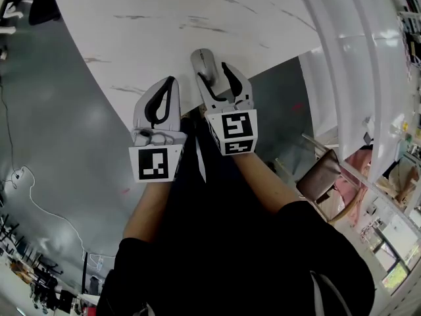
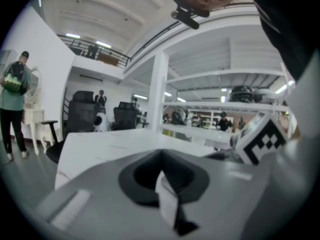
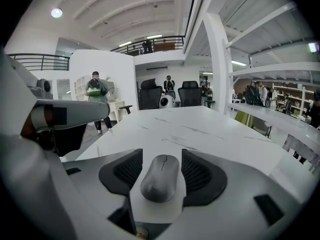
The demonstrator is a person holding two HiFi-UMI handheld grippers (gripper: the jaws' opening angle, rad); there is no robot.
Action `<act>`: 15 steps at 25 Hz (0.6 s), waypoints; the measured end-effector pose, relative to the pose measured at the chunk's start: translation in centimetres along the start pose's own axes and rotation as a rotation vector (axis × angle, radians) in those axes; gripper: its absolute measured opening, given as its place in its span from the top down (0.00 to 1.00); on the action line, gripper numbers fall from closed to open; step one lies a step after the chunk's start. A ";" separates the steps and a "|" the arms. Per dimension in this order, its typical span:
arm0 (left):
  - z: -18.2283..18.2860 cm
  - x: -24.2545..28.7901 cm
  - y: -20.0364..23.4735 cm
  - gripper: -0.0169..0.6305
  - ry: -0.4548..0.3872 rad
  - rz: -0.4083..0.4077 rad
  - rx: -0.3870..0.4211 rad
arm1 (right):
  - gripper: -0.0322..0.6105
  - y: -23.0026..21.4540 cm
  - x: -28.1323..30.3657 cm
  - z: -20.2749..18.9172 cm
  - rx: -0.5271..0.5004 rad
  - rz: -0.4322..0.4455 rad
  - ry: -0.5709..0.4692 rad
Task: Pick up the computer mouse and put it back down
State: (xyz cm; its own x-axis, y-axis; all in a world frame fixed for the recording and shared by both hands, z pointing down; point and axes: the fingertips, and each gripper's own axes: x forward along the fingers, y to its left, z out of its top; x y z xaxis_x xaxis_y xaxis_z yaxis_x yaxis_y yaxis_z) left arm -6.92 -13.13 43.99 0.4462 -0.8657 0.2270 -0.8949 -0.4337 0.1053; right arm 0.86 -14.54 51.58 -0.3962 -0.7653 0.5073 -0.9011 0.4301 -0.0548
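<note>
Head view: mouse [image 1: 202, 63] is set on the white marbled table [image 1: 164, 25] near its edge, between the parted jaws of the right gripper [image 1: 214, 71]. Left gripper [image 1: 172, 79] is seen alongside, jaws together. Black-and-white square markers are borne on both cubes.

Left gripper view: jaws are seen closed on each other.

Right gripper view: mouse is flanked by both pads, unclamped; office chairs [image 3: 150, 96] are seen beyond the table.

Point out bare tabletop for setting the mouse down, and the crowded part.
Bare: the table beyond the mouse, out to its far edge. Crowded: the near corner, where the mouse lies inside the open right gripper, beside the shut left gripper.
</note>
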 end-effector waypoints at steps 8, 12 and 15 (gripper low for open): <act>-2.9 1.2 0.6 0.96 0.060 0.012 -0.002 | 0.60 -0.1 2.5 -2.8 0.022 -0.021 0.098; -4.0 1.3 0.7 0.96 0.099 0.013 -0.037 | 0.57 -0.1 3.5 -3.3 0.030 -0.027 0.147; -4.6 1.4 0.6 0.96 0.125 0.007 -0.035 | 0.55 -0.2 4.3 -4.2 0.046 -0.037 0.212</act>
State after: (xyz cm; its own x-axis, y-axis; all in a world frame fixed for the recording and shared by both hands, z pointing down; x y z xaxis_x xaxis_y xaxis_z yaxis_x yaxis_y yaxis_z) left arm -6.84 -13.42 48.82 0.4374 -0.8299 0.3463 -0.8987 -0.4166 0.1369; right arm 0.09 -15.87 57.36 -0.3207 -0.6603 0.6791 -0.9235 0.3771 -0.0695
